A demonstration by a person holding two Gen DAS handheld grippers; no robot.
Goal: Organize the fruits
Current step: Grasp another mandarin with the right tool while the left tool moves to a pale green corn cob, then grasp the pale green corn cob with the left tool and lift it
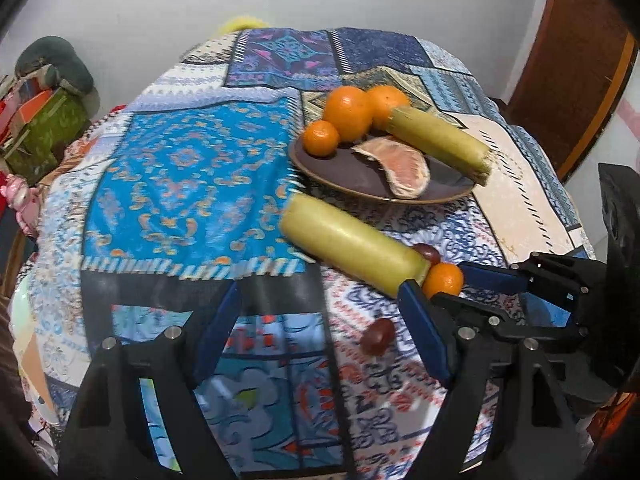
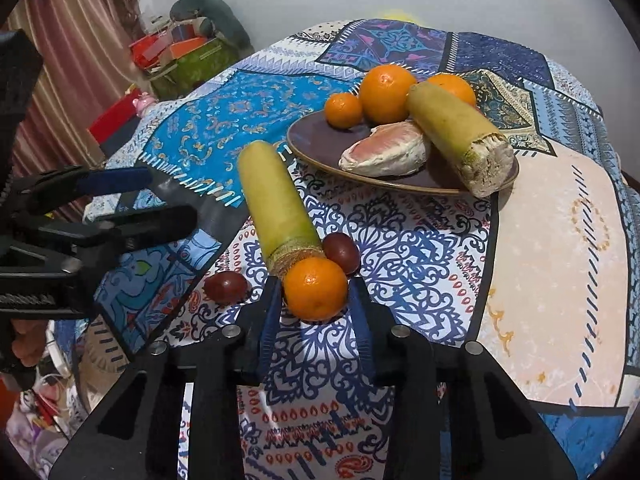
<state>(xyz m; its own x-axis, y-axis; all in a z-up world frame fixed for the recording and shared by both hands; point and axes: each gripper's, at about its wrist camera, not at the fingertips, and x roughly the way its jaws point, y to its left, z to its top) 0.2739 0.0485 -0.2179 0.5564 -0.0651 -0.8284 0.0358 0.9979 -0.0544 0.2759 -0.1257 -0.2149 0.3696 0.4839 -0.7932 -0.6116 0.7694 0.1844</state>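
Observation:
A small mandarin (image 2: pixel 316 288) rests on the patterned tablecloth against the end of a green cane piece (image 2: pixel 276 204). My right gripper (image 2: pixel 316 294) is shut on the mandarin, with a blue pad on each side. Two dark red fruits (image 2: pixel 340 252) (image 2: pixel 226 286) lie beside it. A brown plate (image 2: pixel 320 140) behind holds two oranges (image 2: pixel 386 94), a mandarin (image 2: pixel 343 110), a pomelo segment (image 2: pixel 388 150) and a second cane piece (image 2: pixel 452 132). My left gripper (image 1: pixel 320 332) hovers open over bare cloth, left of the loose cane piece (image 1: pixel 352 248) and the held mandarin (image 1: pixel 443 279).
Boxes and clutter (image 2: pixel 188 56) are stacked past the table's left edge, in front of a striped curtain (image 2: pixel 72 40). A wooden door (image 1: pixel 580 60) stands at the right. Blue patterned cloth (image 1: pixel 188 184) stretches left of the plate (image 1: pixel 348 176). A hand (image 2: pixel 24 340) grips the left tool.

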